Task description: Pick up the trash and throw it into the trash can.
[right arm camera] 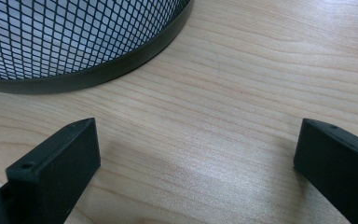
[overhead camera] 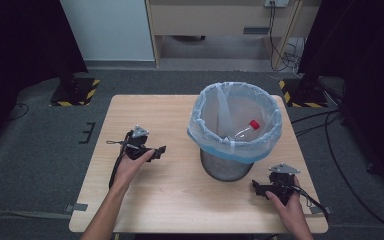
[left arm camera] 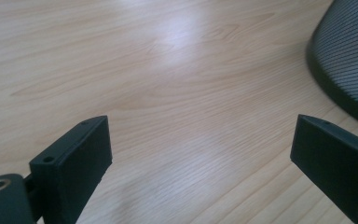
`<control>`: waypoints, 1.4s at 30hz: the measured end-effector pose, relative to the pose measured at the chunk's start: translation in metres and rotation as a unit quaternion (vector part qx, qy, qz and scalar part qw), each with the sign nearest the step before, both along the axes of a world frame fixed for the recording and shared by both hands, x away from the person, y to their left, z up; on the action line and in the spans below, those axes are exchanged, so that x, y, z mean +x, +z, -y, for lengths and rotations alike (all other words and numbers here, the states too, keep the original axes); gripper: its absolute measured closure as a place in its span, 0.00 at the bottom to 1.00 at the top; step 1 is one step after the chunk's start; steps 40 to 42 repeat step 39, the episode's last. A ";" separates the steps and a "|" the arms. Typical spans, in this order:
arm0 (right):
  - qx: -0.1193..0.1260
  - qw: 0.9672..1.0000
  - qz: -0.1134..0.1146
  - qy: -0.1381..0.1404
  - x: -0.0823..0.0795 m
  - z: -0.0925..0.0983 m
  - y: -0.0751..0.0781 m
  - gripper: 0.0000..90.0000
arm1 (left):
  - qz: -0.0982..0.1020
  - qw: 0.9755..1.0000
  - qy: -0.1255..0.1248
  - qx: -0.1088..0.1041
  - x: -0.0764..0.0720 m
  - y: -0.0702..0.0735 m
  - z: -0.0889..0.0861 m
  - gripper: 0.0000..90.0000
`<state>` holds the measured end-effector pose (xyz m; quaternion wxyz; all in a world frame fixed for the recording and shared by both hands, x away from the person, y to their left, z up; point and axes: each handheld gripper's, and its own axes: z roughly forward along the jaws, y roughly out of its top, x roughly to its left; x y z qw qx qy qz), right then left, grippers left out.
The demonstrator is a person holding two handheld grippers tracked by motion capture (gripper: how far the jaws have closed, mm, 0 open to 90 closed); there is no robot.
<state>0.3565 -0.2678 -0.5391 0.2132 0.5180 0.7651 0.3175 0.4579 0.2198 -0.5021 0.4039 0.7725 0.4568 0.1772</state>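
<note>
2 grippers, both yours, jaws wide open on nothing: left gripper (overhead camera: 161, 150) and right gripper (overhead camera: 256, 188) flank the mesh bin (overhead camera: 228, 165) on the desk (overhead camera: 180, 200); bottle (overhead camera: 246, 129) inside.

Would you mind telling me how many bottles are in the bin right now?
1. A bottle with a red cap lies inside the lined bin, leaning toward its right side. The liner and rim hide the bottom, so more could be there.

A light wood table (overhead camera: 170, 195) is seen on grey carpet. A black mesh waste bin (overhead camera: 226, 167), lined with a pale blue bag (overhead camera: 215, 140), is stood directly on it, right of centre and toward the far edge.
</note>
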 end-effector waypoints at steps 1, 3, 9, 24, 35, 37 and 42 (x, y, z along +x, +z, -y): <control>0.000 1.000 0.000 0.000 0.000 0.000 0.000 0.00 | -0.002 1.000 0.007 0.004 0.000 -0.001 -0.003 0.05; 0.000 1.000 0.000 0.000 0.000 0.000 0.000 0.00 | -0.004 1.000 0.016 0.016 0.000 -0.004 -0.008 0.05; 0.000 1.000 0.000 0.000 0.000 0.000 0.000 0.00 | -0.014 0.999 0.033 0.039 0.000 -0.011 -0.018 0.05; 0.000 1.000 0.000 -0.001 0.000 0.000 0.000 0.00 | -0.023 0.996 0.026 0.083 0.000 -0.025 -0.013 0.04; 0.000 1.000 0.000 -0.001 0.000 0.000 0.000 0.00 | -0.033 0.996 0.028 0.075 0.000 -0.035 -0.011 0.02; 0.001 1.000 -0.001 -0.002 -0.001 0.000 0.000 0.00 | -0.033 0.996 0.028 0.075 0.000 -0.035 -0.011 0.02; 0.001 1.000 -0.001 -0.002 -0.001 0.000 0.000 0.00 | -0.033 0.996 0.028 0.076 0.000 -0.035 -0.011 0.01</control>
